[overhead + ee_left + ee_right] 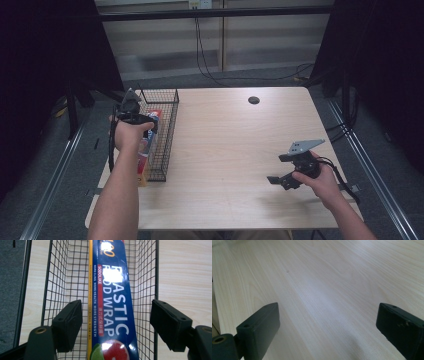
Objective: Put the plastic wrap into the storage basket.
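Note:
A long blue box of plastic wrap (112, 302) lies lengthwise in a black wire basket (147, 277) at the table's left edge. In the high view the box (145, 155) pokes out past the basket (167, 135) toward the near side. My left gripper (131, 107) hangs over the basket's far end. In its own view the left gripper (116, 315) has its jaws apart on either side of the box, pads clear of it. My right gripper (279, 169) hovers low over bare wood at the right. Its own view shows the right gripper (327, 322) open with nothing between the jaws.
The light wooden table (230, 140) has a dark round grommet (253, 100) near its far edge. Cables (210, 75) trail across the floor behind the table. Dark curtains stand on both sides.

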Demonstrator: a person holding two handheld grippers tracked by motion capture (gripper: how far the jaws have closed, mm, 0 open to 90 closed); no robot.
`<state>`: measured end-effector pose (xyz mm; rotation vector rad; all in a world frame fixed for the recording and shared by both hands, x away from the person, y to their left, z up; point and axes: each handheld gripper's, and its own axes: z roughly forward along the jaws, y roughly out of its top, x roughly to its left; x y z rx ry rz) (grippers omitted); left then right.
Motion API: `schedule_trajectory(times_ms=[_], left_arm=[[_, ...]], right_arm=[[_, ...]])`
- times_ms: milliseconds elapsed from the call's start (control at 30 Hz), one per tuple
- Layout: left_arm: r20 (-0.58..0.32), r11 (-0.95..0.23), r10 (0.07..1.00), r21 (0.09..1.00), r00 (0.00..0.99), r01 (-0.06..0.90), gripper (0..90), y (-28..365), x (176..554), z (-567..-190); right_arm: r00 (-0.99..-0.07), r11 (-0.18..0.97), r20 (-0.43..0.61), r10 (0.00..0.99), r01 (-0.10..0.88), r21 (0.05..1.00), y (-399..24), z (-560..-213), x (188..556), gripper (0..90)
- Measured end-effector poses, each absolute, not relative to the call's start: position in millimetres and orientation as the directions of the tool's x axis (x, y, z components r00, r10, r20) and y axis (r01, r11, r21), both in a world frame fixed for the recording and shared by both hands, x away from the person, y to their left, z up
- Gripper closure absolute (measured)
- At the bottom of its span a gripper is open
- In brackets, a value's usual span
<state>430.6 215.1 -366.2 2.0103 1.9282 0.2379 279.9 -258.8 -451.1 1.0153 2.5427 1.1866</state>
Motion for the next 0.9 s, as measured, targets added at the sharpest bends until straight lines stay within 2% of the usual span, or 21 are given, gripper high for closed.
schedule_trajectory(times_ms=[400,900], left_arm=[[-0.125,-0.063,0.985,0.374,0.117,0.925,14.2,211,427,-357],[-0.162,-0.146,0.96,0.412,0.23,0.899,12.8,194,417,-339]], right_arm=[[-0.757,0.454,0.135,0.639,0.513,0.728,-259,-451,280,4.8],[-0.763,0.458,0.133,0.633,0.507,0.73,-257,-450,279,4.8]])
